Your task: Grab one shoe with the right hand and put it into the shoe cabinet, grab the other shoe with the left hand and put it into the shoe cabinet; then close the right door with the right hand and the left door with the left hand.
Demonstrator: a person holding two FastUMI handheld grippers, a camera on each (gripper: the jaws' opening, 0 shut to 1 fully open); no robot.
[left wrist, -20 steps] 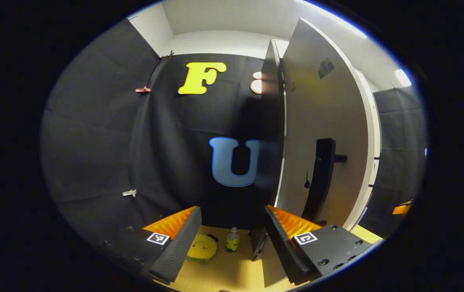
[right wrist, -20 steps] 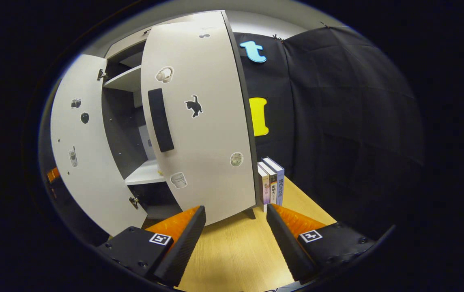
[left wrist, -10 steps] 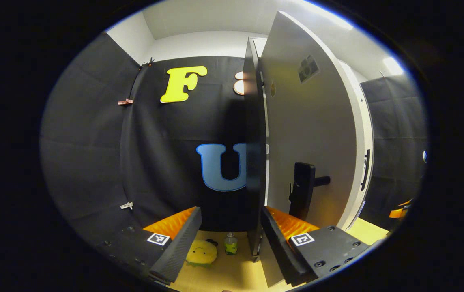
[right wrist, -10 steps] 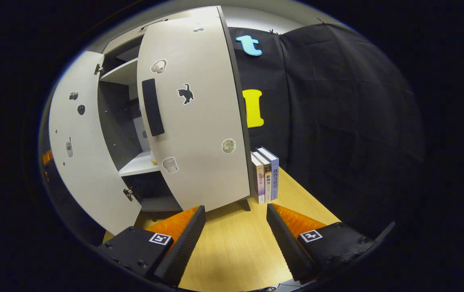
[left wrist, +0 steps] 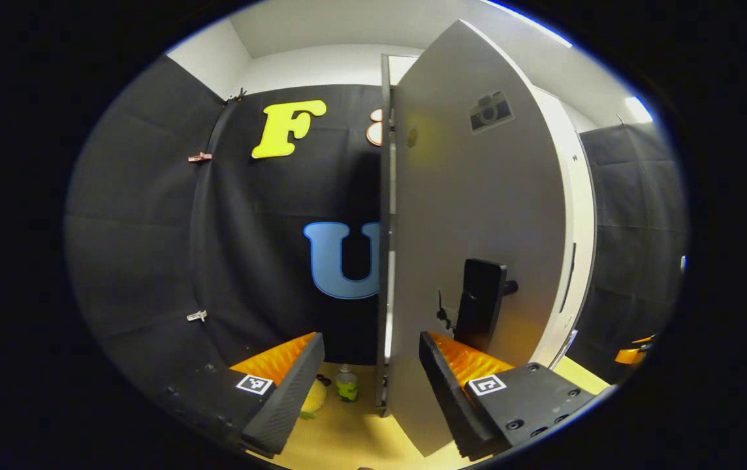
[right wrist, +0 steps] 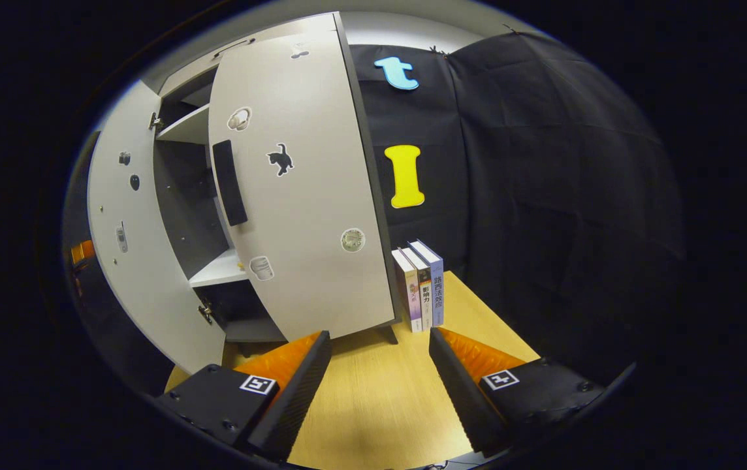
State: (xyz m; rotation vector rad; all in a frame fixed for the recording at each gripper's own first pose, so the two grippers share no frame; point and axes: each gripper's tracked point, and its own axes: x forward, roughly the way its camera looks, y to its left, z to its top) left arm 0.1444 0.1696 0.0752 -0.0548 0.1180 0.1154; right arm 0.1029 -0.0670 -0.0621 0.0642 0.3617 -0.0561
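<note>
While both doors [right wrist: 301, 215] stand ajar, left tongs [left wrist: 367, 365] and right tongs [right wrist: 380, 365] gape, pinching nothing.

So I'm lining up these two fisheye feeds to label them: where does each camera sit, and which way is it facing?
Left gripper view: rides the left gripper, facing the left door edge-on with its black handle; a small bottle stands on the wooden table; its own two fingers show, apart.
Right gripper view: rides the right gripper, facing the right door, the open cabinet's shelves and three upright books; its own fingers show, apart.
Shared: the left door, the table.
</note>
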